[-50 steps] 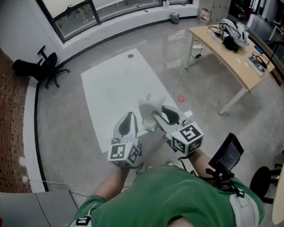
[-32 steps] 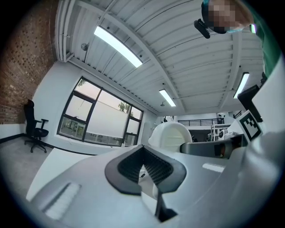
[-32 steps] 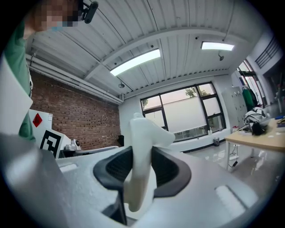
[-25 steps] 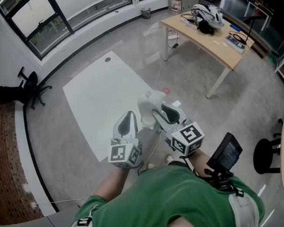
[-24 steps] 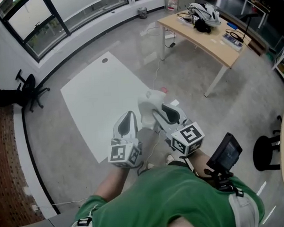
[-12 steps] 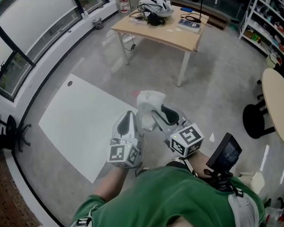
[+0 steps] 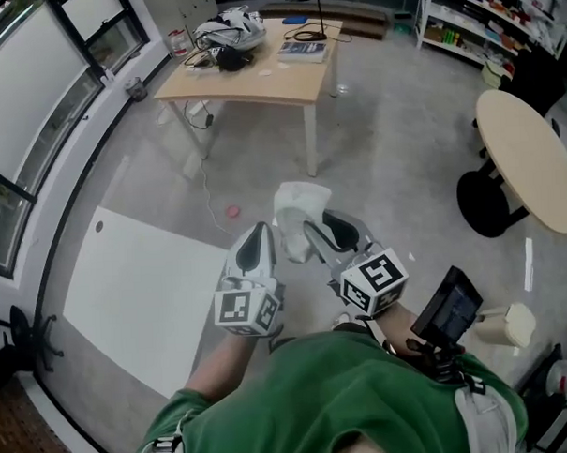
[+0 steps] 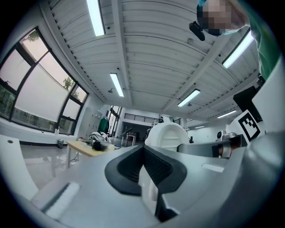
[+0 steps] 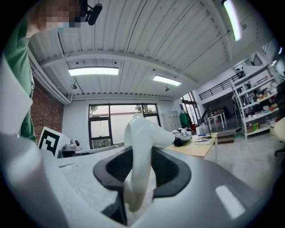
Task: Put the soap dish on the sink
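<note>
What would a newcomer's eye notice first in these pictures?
The white soap dish, clamped in the right gripper, sits in the middle of the head view. Beyond it stands a wooden table loaded with cables, and a round table at the right.

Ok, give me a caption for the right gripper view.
Right gripper clamps the white soap dish between its jaws, wooden table and windows beyond.
</note>
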`<state>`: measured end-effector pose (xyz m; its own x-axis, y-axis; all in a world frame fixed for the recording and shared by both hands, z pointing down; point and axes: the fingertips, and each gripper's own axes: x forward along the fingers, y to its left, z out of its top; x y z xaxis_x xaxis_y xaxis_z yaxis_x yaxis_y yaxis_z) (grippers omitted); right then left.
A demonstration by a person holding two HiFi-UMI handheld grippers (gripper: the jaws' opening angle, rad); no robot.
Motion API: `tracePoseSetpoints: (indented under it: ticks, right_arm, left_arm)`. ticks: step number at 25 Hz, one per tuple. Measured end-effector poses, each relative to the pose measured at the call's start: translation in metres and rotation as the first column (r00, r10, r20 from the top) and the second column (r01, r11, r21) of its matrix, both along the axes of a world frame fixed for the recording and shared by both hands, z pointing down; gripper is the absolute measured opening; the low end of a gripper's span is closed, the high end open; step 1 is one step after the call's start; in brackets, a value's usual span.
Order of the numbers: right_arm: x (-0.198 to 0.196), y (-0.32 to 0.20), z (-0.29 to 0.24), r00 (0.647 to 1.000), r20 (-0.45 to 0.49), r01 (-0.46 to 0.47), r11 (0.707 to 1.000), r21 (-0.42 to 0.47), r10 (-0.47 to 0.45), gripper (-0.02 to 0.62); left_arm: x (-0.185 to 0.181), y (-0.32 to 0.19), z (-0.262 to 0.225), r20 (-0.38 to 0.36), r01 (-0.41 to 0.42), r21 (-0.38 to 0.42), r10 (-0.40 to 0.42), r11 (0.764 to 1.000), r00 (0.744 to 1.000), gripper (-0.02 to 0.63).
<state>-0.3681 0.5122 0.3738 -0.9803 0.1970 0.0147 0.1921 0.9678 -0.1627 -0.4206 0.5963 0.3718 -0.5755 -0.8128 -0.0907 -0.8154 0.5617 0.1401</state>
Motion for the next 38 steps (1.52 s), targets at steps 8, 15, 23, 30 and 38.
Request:
tracePoseSetpoints:
  ticks: [8, 15, 23, 30, 38]
  right_arm:
    - [0.052, -0.108, 0.004, 0.979, 0.008, -0.202, 0.979, 0.022, 0.202, 0.126]
    - [0.114, -0.186, 0.008, 0.908, 0.003, -0.419, 0.908, 0.03, 0.419, 0.126]
    - [0.172, -0.227, 0.011, 0.782, -0.007, -0.622, 0.782, 0.034, 0.623, 0.126]
    - [0.19, -0.234, 0.007, 0.682, -0.016, -0.73, 0.683, 0.028, 0.731, 0.126]
    - [0.194, -0.236, 0.017, 0.584, -0.045, -0.81, 0.586, 0.027, 0.81, 0.126]
  left_arm:
    - [0.032, -0.124, 0.008, -0.016, -0.192, 0.032, 0.193, 0.981, 0.981, 0.006]
    - [0.081, -0.22, 0.009, -0.007, -0.402, 0.054, 0.403, 0.914, 0.915, 0.006]
    - [0.13, -0.28, 0.01, -0.015, -0.602, 0.07, 0.604, 0.796, 0.797, 0.006]
    - [0.147, -0.299, 0.003, -0.02, -0.712, 0.061, 0.714, 0.7, 0.7, 0.006]
    - [0.145, -0.307, 0.013, -0.039, -0.785, 0.052, 0.787, 0.617, 0.616, 0.006]
